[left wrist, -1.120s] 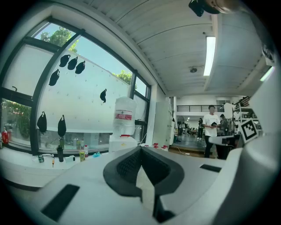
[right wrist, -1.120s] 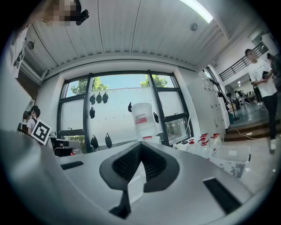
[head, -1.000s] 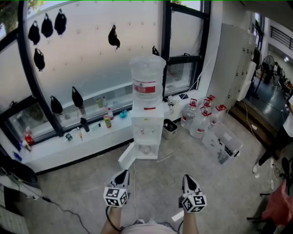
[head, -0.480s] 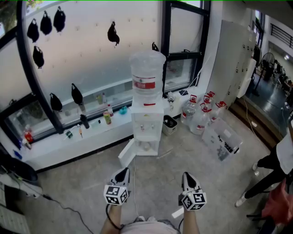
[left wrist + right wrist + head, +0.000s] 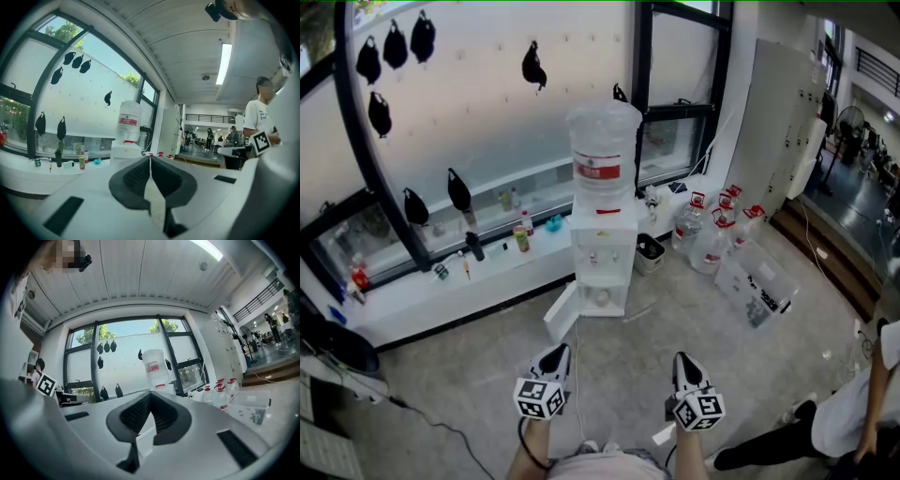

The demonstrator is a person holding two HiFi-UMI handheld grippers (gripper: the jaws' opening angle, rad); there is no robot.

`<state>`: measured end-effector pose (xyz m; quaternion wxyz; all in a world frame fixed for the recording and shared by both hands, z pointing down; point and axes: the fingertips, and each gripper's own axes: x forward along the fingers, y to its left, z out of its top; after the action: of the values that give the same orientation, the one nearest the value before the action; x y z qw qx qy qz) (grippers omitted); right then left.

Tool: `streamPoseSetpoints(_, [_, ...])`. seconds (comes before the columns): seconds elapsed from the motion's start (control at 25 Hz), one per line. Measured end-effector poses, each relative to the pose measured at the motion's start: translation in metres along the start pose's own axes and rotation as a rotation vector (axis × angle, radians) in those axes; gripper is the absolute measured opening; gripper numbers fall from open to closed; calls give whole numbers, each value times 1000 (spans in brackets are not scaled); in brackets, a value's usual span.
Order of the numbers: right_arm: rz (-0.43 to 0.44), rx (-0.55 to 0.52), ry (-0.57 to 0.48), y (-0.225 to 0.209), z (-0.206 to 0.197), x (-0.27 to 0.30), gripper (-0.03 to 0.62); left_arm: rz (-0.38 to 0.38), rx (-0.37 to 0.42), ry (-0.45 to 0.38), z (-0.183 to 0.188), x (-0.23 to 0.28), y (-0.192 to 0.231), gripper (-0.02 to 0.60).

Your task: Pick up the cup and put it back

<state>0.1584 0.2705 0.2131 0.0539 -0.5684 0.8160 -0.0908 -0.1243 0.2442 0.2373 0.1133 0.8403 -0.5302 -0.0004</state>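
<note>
A white water dispenser (image 5: pixel 602 246) with a clear bottle (image 5: pixel 602 155) on top stands by the window, its lower door (image 5: pixel 562 314) swung open. A small pale thing (image 5: pixel 602 298) sits in the open lower compartment; I cannot tell whether it is the cup. My left gripper (image 5: pixel 553 354) and right gripper (image 5: pixel 682 364) hover over the floor well short of the dispenser, both shut and empty. The left gripper (image 5: pixel 150 159) points at the dispenser (image 5: pixel 125 140), pads together. In the right gripper view the right gripper (image 5: pixel 150 395) also faces the dispenser (image 5: pixel 154 369), pads touching.
Several water jugs (image 5: pixel 712 239) and a clear plastic box (image 5: pixel 759 291) lie right of the dispenser, with a black bin (image 5: pixel 649 260) beside it. The window ledge (image 5: pixel 441 291) carries small bottles. A person (image 5: pixel 853 417) stands at the lower right. A cable (image 5: pixel 431 431) runs across the floor at the left.
The person at the right has walked toward the lower right corner. Both grippers stay shut and almost where they were.
</note>
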Motion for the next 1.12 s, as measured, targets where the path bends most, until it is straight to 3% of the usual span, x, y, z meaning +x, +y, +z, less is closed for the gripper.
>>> streamPoseSetpoints(0.2, [7, 2, -2, 3, 2, 3, 17, -31, -14, -17, 5, 2, -3, 52])
streamPoseSetpoints(0.36, [7, 7, -1, 6, 0, 4, 16, -50, -25, -36, 9, 1, -2, 267])
streamPoseSetpoints(0.56, [13, 17, -3, 10, 0, 8, 17, -46, -41, -79, 16, 1, 4, 370])
streamPoseSetpoints(1.12, [-20, 22, -18, 23, -10, 28, 16, -67, 14, -62, 14, 7, 28, 393])
